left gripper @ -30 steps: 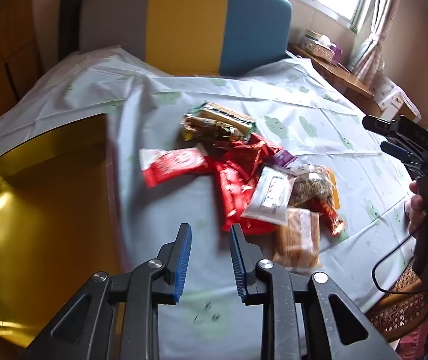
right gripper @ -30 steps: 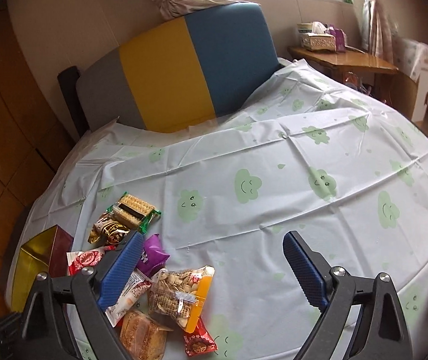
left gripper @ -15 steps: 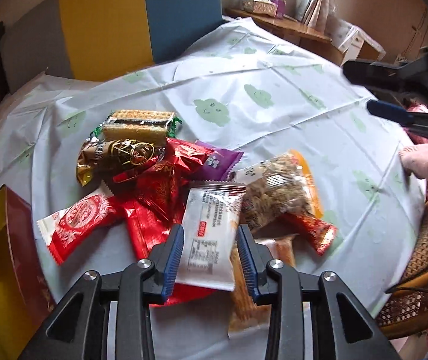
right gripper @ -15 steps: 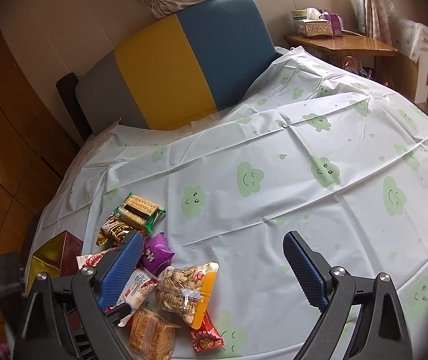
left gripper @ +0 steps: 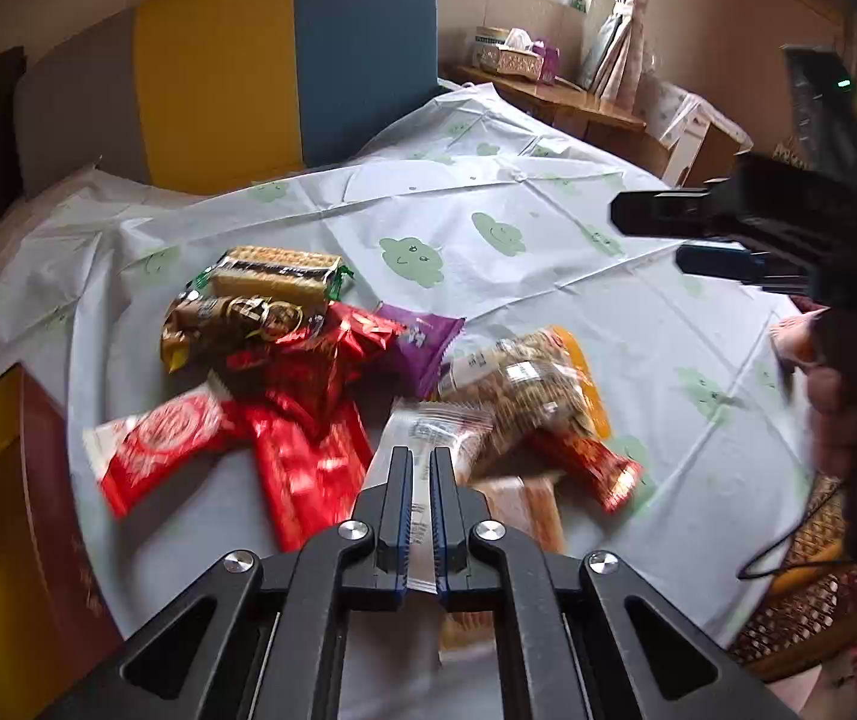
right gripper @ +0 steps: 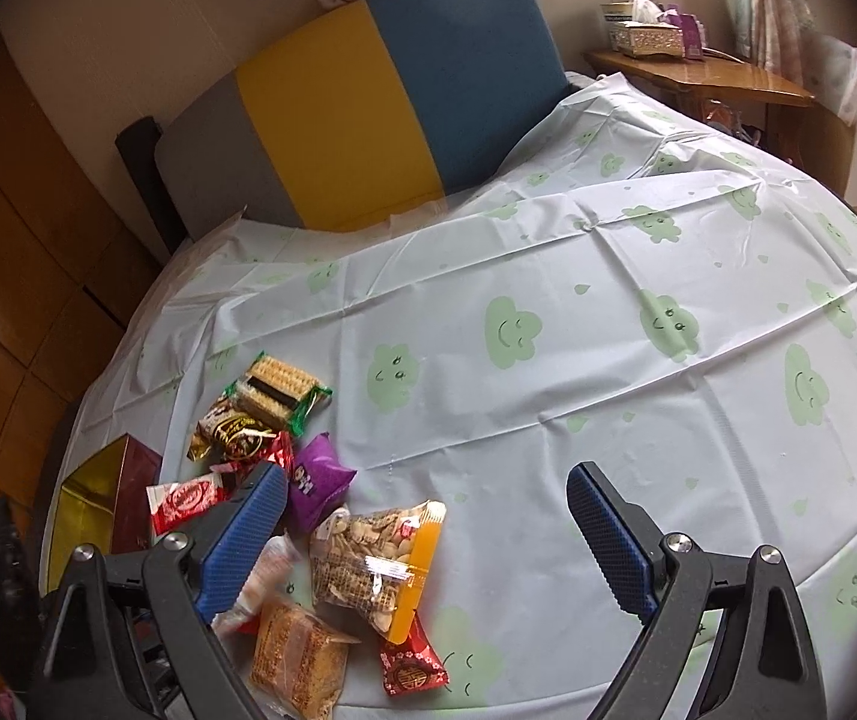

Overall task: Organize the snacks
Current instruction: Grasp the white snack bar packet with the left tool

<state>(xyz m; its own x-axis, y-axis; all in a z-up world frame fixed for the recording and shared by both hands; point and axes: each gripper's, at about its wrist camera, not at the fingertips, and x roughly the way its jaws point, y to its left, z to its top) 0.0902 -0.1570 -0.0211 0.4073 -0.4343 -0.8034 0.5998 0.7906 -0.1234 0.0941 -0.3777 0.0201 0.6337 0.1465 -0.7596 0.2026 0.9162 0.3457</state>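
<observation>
Two tools are showing over a bench (right gripper: pixel 548 396) covered with a pale cloth printed with green clouds. The left tool (left gripper: pixel 420 462) is pinching a white snack packet (left gripper: pixel 428 438) between its blue pads, its jaws standing nearly together with only the thin wrapper between them. The packet is running forward from the pads toward the snack heap, and its near end is sticking out behind them.

Just ahead of the left tool and to its right, a clear bag of nuts (left gripper: pixel 533 378) with an orange edge is lying beside a small red packet (left gripper: pixel 593 468), and a brown cake packet (left gripper: pixel 524 507) is sitting right beside the tool's right finger. Ahead and to its left, several red wrappers (left gripper: pixel 308 420) are lying piled together, with a purple packet (left gripper: pixel 422 342), a brown-and-gold packet (left gripper: pixel 230 324) and a green-edged cracker pack (left gripper: pixel 275 276) farther out. A gold-lined box (left gripper: pixel 14 540) is standing well off to its left.

The right tool (right gripper: pixel 422 531) is hovering with its jaws spread wide and nothing between them; the snack heap is lying beyond and beneath its left finger, with bare cloth ahead of the gap.
</observation>
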